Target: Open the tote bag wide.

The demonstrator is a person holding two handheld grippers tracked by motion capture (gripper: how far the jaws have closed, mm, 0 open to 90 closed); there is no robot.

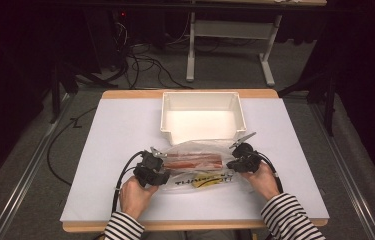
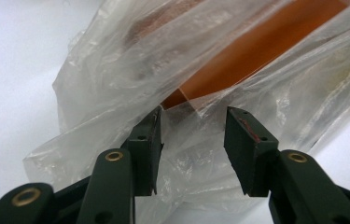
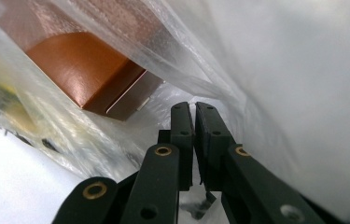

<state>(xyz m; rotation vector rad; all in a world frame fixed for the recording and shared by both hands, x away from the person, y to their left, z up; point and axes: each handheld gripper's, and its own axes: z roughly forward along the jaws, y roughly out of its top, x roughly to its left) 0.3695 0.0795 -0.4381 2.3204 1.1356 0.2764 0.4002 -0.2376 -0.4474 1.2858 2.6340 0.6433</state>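
Note:
A clear plastic bag [image 1: 195, 150] lies on the white table top just in front of a white bin. Inside it is a long copper-brown box [image 1: 195, 162], and the bag bears black and yellow print near its front edge. My left gripper [image 1: 161, 176] is at the bag's left end. In the left gripper view its jaws [image 2: 193, 135] stand apart, with crumpled bag film [image 2: 116, 70] between them and the box's end [image 2: 256, 46] just beyond. My right gripper [image 1: 231, 165] is at the bag's right end. Its jaws [image 3: 194, 109] are pinched together on the bag film [image 3: 238, 56], beside the box's corner [image 3: 79, 70].
The white plastic bin [image 1: 202, 117] stands open at the table's far middle, directly behind the bag. White table surface [image 1: 120, 135] spreads to the left and right of the bag. Cables and a desk frame [image 1: 230, 50] are on the floor beyond the table.

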